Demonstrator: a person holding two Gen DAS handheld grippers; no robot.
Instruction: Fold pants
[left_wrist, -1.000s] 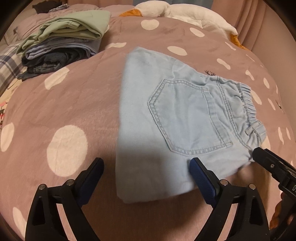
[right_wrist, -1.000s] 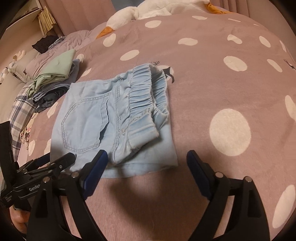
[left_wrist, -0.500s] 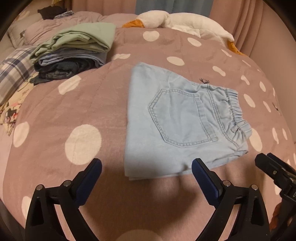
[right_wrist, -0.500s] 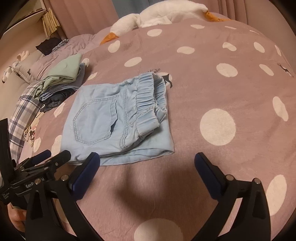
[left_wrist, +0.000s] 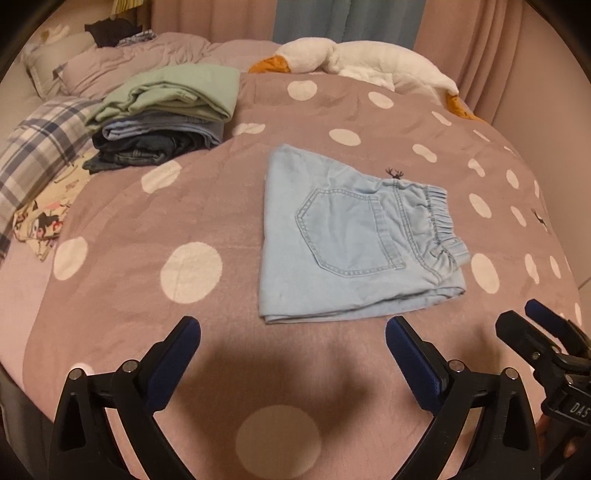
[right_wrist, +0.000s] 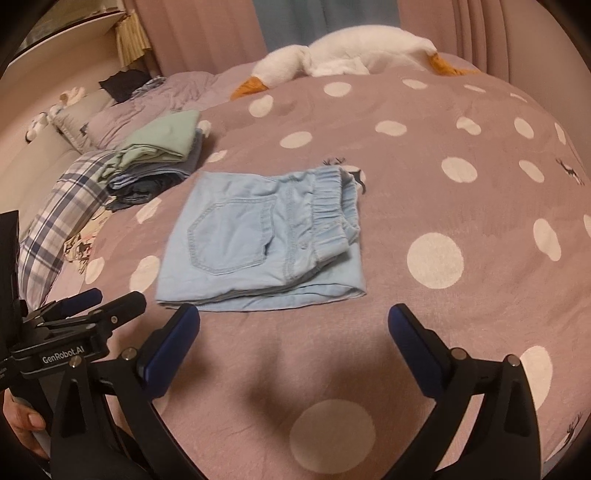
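Both claws gape wide and empty — left claw (left_wrist: 293, 332), right claw (right_wrist: 293, 321) — just short of the folded pants (left_wrist: 354, 236). A careless grab could drag open the loose layered hem (right_wrist: 266, 295).

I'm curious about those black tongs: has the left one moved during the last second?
Yes. The left tongs have pulled back toward the person: the folded light blue pants, lying on the dotted blanket, now lie wholly ahead of their tips.

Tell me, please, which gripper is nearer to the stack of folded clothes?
Left. The left gripper sits nearer the stack of folded clothes; the right gripper is farther, beyond the left.
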